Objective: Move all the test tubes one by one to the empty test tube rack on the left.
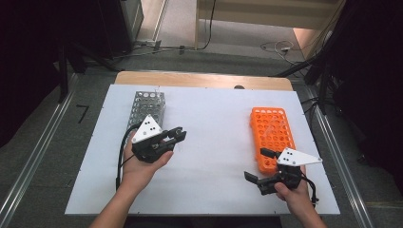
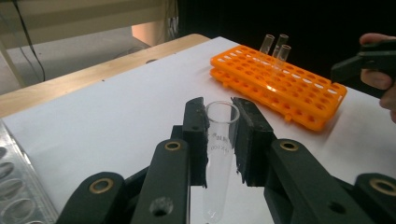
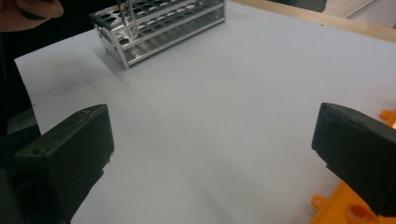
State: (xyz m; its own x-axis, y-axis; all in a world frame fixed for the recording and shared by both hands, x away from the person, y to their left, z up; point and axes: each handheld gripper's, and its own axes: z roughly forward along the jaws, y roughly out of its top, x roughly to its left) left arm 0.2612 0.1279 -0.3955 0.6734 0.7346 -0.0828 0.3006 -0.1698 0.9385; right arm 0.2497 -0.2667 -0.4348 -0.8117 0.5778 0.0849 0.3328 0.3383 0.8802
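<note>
High view: my left tongs [image 1: 177, 135] sit beside the near end of the metal rack [image 1: 147, 108], on the left half of the white surface [image 1: 214, 142]. My right tongs [image 1: 256, 166] hover at the near end of the orange rack [image 1: 272, 135], on the right half. The two racks stand well apart.

Left gripper view: my left tongs [image 2: 219, 135] are clenched on a clear test tube [image 2: 218, 154], its open mouth standing above the pads; faint print shows on the glass, too small to read. Beyond lies the orange rack [image 2: 280, 86] with three tubes [image 2: 278, 49] upright at its far end. My right hand [image 2: 380, 77] shows at the right edge.

Right gripper view: my right tongs [image 3: 215, 154] are released, jaws wide with bare surface [image 3: 224, 102] between them. The metal rack [image 3: 163, 25] lies ahead; above its left end a clear object, probably the held tube [image 3: 128, 18], shows blurred.
</note>
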